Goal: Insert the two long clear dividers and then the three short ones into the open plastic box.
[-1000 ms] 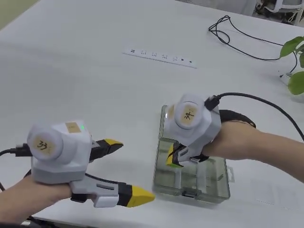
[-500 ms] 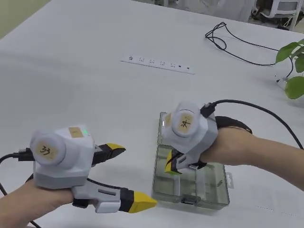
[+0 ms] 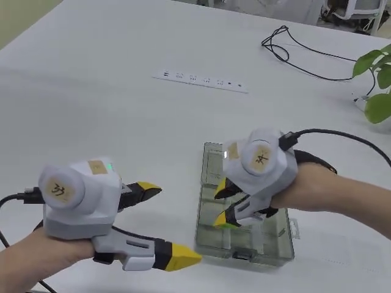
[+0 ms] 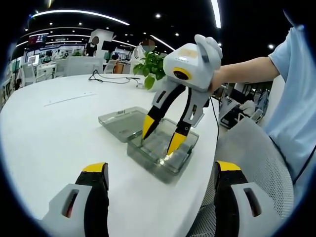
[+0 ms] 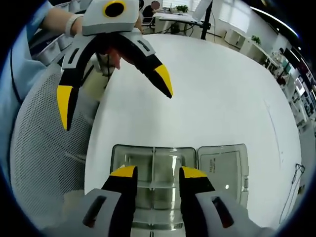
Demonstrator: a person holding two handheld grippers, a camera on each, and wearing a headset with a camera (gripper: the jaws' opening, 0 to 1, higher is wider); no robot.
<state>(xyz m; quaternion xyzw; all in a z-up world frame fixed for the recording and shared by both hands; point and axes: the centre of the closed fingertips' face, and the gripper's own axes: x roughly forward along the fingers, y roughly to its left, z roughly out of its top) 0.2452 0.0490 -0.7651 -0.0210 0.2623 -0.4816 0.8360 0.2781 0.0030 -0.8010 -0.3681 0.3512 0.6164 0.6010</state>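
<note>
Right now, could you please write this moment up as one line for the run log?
left gripper: open, apart from plastic box | right gripper: open, over box | dividers: some inside, count unclear

White worktable [image 3: 85,104] with power strip [image 3: 200,81], black cable [image 3: 276,50], leafy plant [image 3: 368,61]; ceiling strip lights [image 4: 216,12].
</note>
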